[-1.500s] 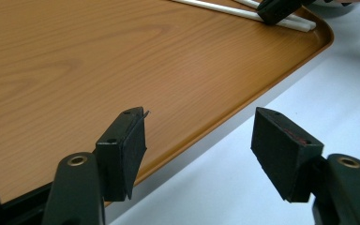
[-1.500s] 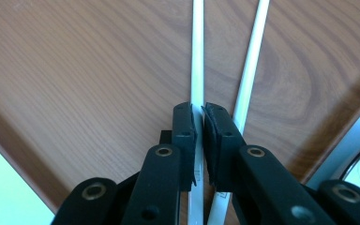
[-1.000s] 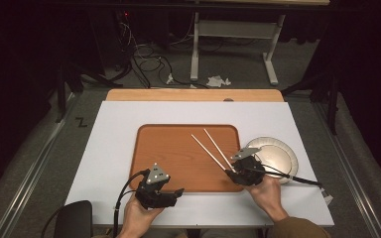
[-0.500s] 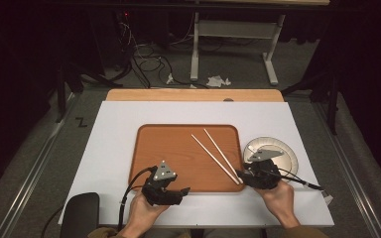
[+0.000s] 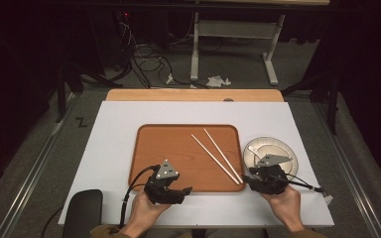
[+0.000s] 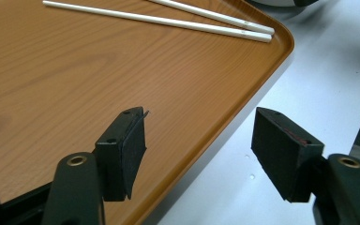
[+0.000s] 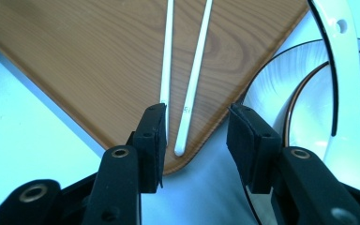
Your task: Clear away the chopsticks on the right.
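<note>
Right gripper view, right gripper (image 7: 194,140) jaws just opening, released, near ends of two white chopsticks (image 7: 194,70) on wooden tray (image 7: 75,61) just ahead, one end between jaws, untouched.

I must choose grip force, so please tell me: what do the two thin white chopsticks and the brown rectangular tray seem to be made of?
The two thin white chopsticks look like smooth plastic, perhaps melamine: even white, slight sheen. The brown rectangular tray shows wood grain under a glossy finish; whether wood or printed laminate cannot be told.
</note>
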`<state>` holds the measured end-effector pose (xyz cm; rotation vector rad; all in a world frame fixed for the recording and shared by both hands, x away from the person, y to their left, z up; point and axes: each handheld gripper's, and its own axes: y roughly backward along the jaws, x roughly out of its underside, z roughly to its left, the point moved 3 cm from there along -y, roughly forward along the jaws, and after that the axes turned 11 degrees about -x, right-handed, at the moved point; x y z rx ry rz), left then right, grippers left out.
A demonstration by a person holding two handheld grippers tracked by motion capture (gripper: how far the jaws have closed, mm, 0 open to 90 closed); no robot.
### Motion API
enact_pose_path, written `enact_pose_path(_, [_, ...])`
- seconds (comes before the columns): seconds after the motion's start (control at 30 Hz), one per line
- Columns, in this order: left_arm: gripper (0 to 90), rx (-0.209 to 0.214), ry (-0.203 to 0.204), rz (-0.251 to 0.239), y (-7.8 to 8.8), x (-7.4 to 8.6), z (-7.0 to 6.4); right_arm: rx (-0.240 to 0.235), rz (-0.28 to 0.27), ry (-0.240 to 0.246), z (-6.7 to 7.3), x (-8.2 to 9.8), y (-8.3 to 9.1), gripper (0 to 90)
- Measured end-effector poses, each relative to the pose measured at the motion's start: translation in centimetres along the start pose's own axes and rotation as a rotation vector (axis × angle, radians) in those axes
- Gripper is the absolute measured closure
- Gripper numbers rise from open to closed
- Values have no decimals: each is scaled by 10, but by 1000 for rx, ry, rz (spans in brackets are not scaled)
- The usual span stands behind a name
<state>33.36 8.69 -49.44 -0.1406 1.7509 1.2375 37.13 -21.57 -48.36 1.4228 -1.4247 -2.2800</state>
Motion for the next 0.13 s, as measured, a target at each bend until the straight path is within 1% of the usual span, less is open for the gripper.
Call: enact_pose_path(0.13, [353,-2,-3,4,-1,0,0,2,6,6,0,0,-1,579])
